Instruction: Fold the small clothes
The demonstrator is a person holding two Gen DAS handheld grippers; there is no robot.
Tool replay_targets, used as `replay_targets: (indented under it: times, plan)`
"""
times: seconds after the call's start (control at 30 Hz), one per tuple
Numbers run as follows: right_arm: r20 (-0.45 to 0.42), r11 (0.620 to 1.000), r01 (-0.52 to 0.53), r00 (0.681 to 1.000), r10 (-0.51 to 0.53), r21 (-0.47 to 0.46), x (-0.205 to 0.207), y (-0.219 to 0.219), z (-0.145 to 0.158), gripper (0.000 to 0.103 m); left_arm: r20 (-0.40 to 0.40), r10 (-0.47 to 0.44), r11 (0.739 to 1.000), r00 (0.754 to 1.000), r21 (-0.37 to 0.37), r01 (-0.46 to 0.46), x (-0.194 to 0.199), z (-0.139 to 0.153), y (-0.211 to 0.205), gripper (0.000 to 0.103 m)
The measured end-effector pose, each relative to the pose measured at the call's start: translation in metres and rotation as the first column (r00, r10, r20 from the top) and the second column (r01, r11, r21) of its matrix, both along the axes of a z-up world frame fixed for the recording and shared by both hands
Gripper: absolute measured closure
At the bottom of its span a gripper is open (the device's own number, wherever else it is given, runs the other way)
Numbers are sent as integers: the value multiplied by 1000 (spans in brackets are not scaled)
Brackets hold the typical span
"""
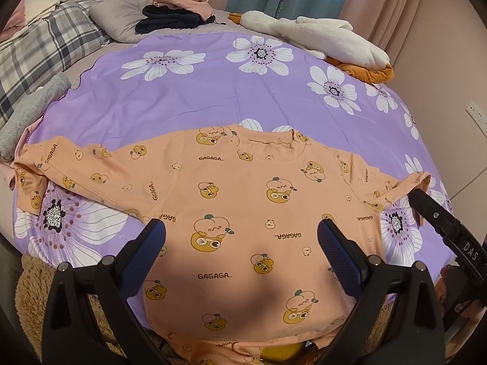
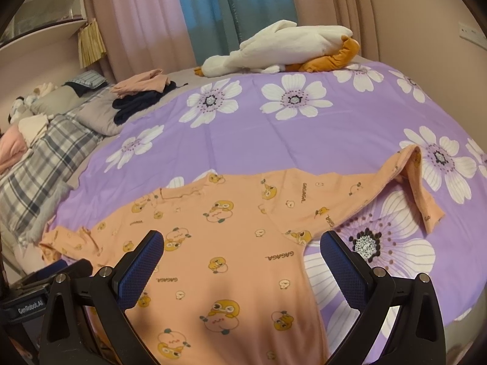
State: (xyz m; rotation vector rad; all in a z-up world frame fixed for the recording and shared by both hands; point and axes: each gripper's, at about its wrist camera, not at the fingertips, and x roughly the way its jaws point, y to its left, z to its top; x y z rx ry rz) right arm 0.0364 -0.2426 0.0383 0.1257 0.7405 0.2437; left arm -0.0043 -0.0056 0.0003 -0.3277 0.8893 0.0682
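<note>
Orange printed top point(image 1: 237, 200) lies spread flat on the bed's purple floral sheet point(image 1: 213, 91), collar at the far side, hem hanging toward the near bed edge. Both grippers hover over it, left gripper point(image 1: 242, 243) above the chest, right gripper point(image 2: 242, 255) above the right flank; fingers on both spread wide, gripping nothing. Fabric looks thin, soft and light: it should drape and wrinkle, so pinch at seams or cuffs, not mid-panel. Right sleeve point(image 2: 417, 182) is kinked and folded on itself; the left sleeve point(image 1: 61, 167) is rumpled near the sheet edge. Plenty of bare sheet beyond the collar for folding. Plush goose point(image 2: 283, 48) and folded clothes pile point(image 2: 140, 94) sit well apart, far side.
</note>
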Motion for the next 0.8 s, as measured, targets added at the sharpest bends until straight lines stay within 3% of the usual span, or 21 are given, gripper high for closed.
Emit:
replay_targets:
  times: [0.8]
  plan:
    - [-21,999,39,999,-38,37,4,-15,-3,1,-37,-13,1000,999,5,13,9,-14,-1,4]
